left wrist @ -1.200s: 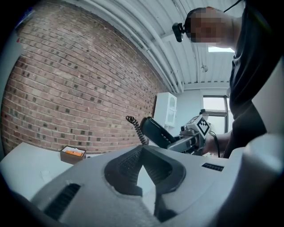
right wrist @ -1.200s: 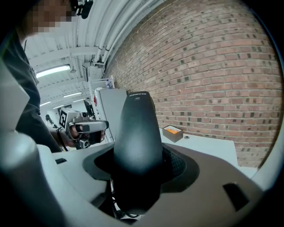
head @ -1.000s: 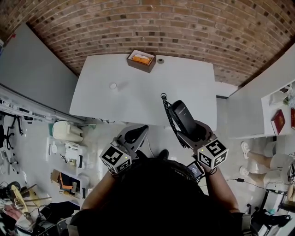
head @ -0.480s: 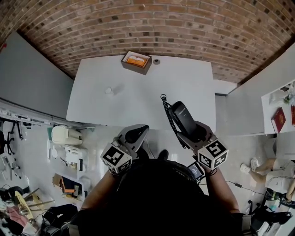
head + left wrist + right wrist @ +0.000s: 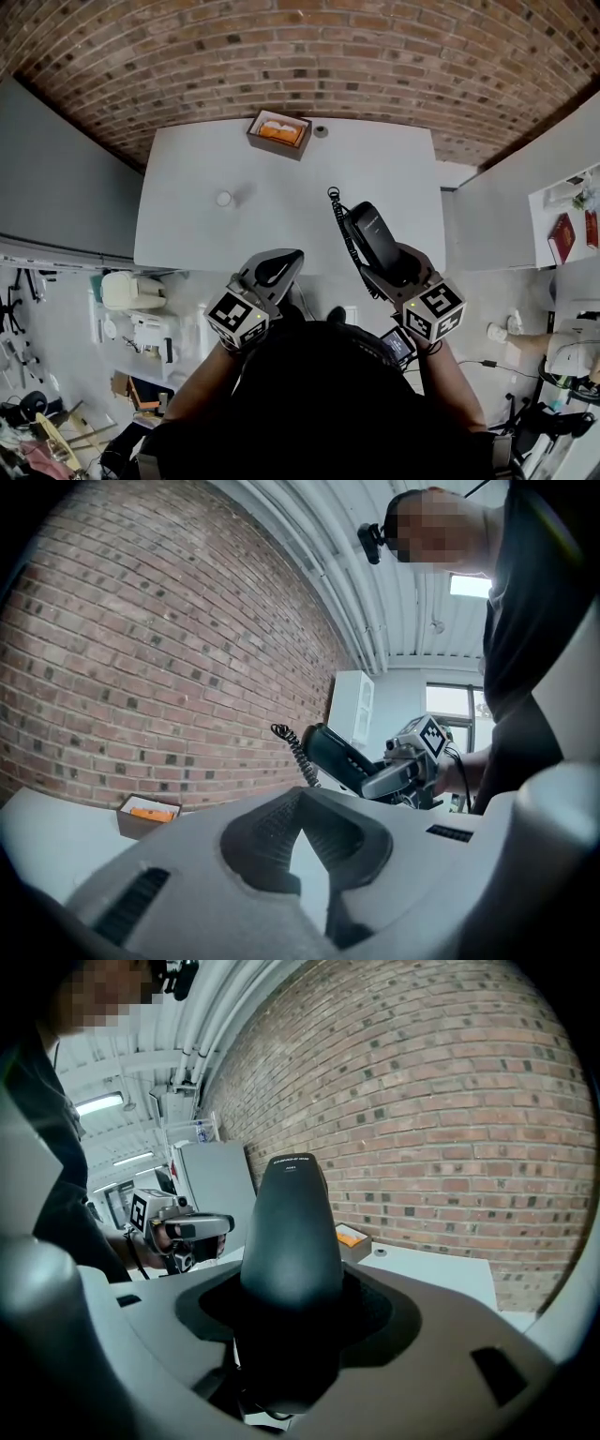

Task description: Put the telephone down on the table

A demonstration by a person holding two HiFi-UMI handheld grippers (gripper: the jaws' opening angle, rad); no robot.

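A black telephone handset [image 5: 373,237] with a coiled cord [image 5: 341,225] is held above the near edge of the white table [image 5: 281,187]. My right gripper [image 5: 390,266] is shut on its lower end. In the right gripper view the handset [image 5: 291,1232] stands upright between the jaws of that gripper [image 5: 291,1290]. My left gripper [image 5: 279,265] hovers left of it, off the table's near edge, shut with nothing in it [image 5: 300,795]. From the left gripper view the handset [image 5: 333,754] shows tilted in the right gripper [image 5: 405,767].
A brown box [image 5: 278,131] with something orange inside sits at the table's far edge by the brick wall, with a small round item [image 5: 322,131] beside it. A small white cap [image 5: 223,199] lies at the left. A grey partition stands on the left, white cabinets on the right.
Both grippers and the handset keep nearly the same pose. The view has shifted slightly, and a person's legs at the right have moved out of sight.
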